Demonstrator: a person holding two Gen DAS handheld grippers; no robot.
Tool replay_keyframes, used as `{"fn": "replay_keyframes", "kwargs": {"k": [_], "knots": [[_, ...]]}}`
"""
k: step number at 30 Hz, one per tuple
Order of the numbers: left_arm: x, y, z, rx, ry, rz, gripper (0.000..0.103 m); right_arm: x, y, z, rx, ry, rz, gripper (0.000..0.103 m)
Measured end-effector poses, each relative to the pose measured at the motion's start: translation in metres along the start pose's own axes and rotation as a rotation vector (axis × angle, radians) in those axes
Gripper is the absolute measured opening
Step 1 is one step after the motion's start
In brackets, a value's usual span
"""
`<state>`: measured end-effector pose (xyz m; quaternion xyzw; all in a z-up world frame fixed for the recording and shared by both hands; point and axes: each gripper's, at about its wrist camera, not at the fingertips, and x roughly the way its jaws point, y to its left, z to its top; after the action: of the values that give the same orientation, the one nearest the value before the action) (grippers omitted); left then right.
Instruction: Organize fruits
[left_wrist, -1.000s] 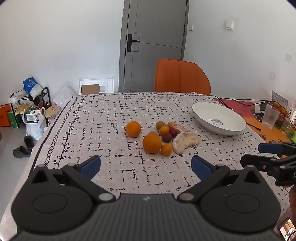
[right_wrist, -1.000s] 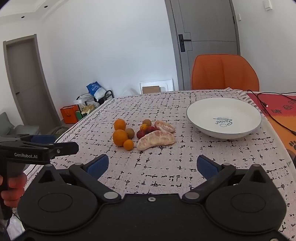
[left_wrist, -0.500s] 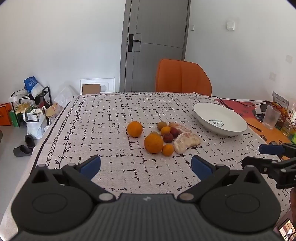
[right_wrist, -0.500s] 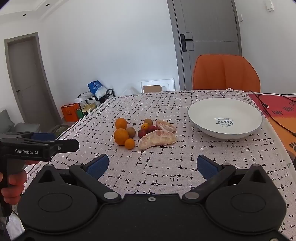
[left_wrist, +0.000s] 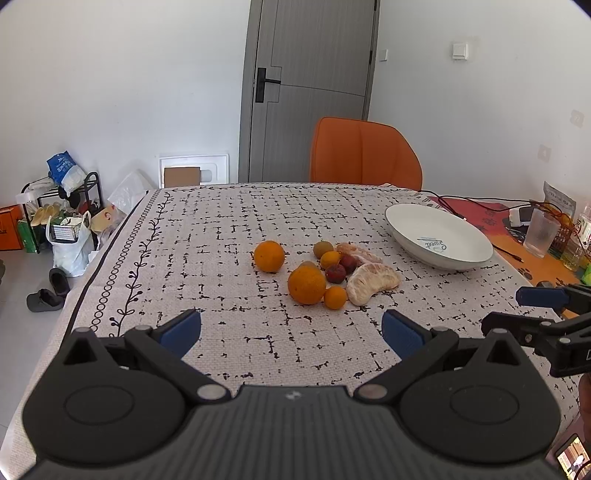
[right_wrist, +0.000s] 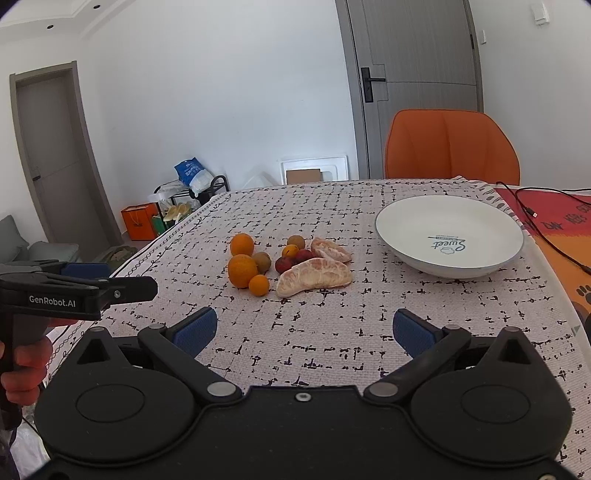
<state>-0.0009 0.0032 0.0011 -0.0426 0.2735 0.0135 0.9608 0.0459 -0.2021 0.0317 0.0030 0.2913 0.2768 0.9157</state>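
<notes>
both claws hang above the near edge of the desk (left_wrist: 207, 229) with nothing in them: the left claw (left_wrist: 291, 330) is spread wide, and the right claw (right_wrist: 304, 328) is spread just as wide.

taking the white bowl (right_wrist: 448, 236) as the landmark, the fruit sits in a tight cluster to its left on the cloth. furthest from the bowl is a lone orange (left_wrist: 269, 256); closer come a bigger orange (left_wrist: 306, 284), a small orange (left_wrist: 335, 297) touching it, two dark red fruits (right_wrist: 293, 260), and the large peeled citrus segment (right_wrist: 314, 277) nearest the bowl. the bowl is empty.

the likely trouble is the crowding. a claw closing on one round fruit could nudge its neighbours and set them rolling toward the desk edge, and the peeled segment looks soft enough to tear under a hard squeeze.

the left wrist view shows a drinking glass (left_wrist: 541, 236) and clutter beyond the bowl, which the right wrist view misses. the right wrist view alone shows the hand (right_wrist: 22, 365) gripping the left claw's handle.
</notes>
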Motion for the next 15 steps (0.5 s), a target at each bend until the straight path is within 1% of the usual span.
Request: {"fn": "replay_keyframes", "kwargs": {"k": [15], "knots": [[0.0000,0.0009,-0.0006,-0.002,0.003,0.000,0.103,0.0001,-0.0001,-0.0004,-0.002,0.000,-0.002,0.103]]}}
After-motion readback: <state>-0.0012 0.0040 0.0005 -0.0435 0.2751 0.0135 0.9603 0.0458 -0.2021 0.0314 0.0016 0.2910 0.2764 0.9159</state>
